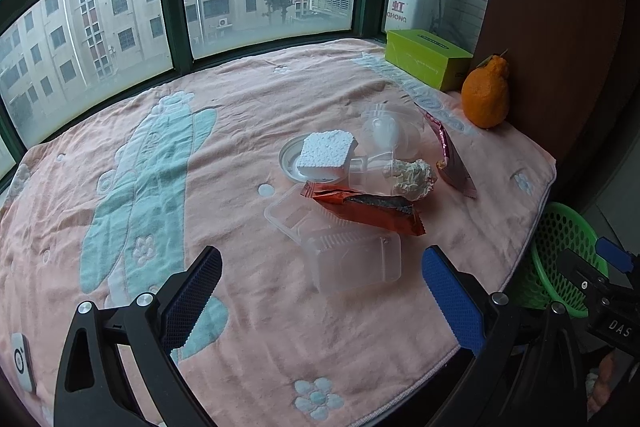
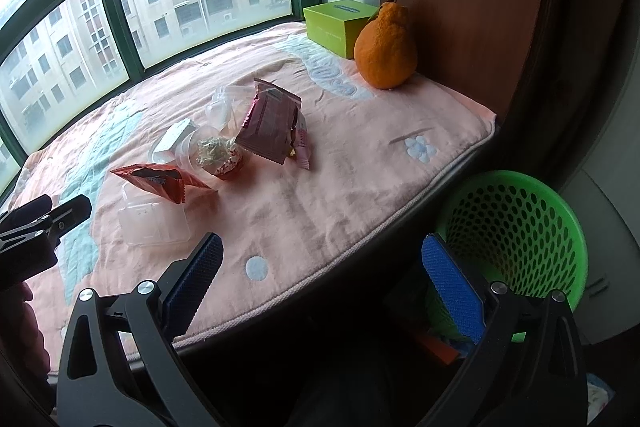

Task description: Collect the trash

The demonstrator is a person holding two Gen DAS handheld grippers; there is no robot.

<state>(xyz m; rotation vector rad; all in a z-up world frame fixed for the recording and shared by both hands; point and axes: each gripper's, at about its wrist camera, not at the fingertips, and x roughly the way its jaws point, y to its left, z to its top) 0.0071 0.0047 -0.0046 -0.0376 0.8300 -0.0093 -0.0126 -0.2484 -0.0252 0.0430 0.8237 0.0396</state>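
Trash lies in a pile on the pink towel (image 1: 240,307): a clear plastic box (image 1: 354,261), an orange-red wrapper (image 1: 364,205), a white foam block (image 1: 326,155) on a clear lid, a crumpled foil ball (image 1: 412,175), clear cups (image 1: 384,129) and a maroon wrapper (image 1: 450,157). My left gripper (image 1: 320,297) is open and empty, just short of the clear box. My right gripper (image 2: 320,283) is open and empty over the towel's front edge, to the right of the pile, where the box (image 2: 154,223), orange-red wrapper (image 2: 160,181) and maroon wrapper (image 2: 272,129) lie. A green mesh basket (image 2: 516,231) stands below the ledge.
An orange citrus fruit (image 2: 386,47) and a green carton (image 2: 338,23) stand at the back right by a brown wall. Windows run along the far edge. The basket also shows in the left wrist view (image 1: 560,259). A small white device (image 1: 20,359) lies at the left.
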